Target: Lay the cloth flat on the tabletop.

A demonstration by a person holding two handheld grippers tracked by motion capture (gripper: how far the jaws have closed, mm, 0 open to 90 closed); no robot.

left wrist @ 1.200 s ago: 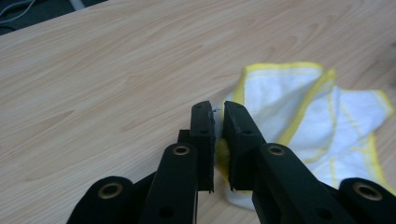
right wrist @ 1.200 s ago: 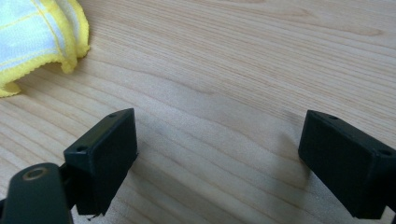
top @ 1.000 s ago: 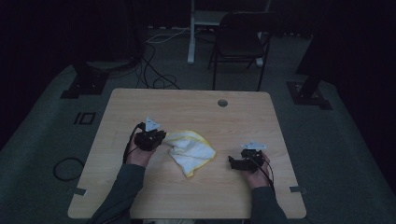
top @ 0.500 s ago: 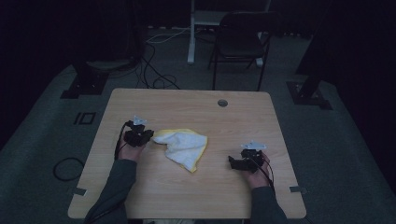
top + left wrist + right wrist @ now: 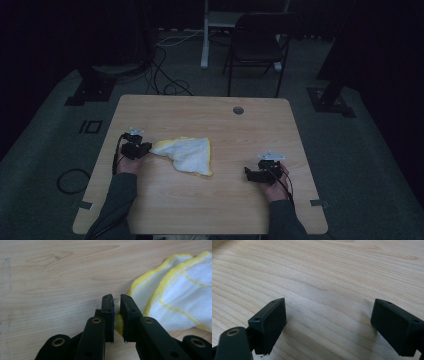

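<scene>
Right now my left hand-held gripper [image 5: 114, 307] is clamped on one yellow-edged corner of the white cloth [image 5: 187, 154], which lies on the worktop [image 5: 220, 210] between my hands. I should pull that corner out slow and low so the cloth spreads flat. My right hand-held gripper [image 5: 328, 325] rests well apart from it, jaws wide, holding nothing. Dim light hides the cloth's folds from above.

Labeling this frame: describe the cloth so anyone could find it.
On the wooden table, look left of centre, beside the left gripper. The cloth lies crumpled there, one corner pinched in that gripper; it is white with yellow edging and the one soft thing on the tabletop.
</scene>
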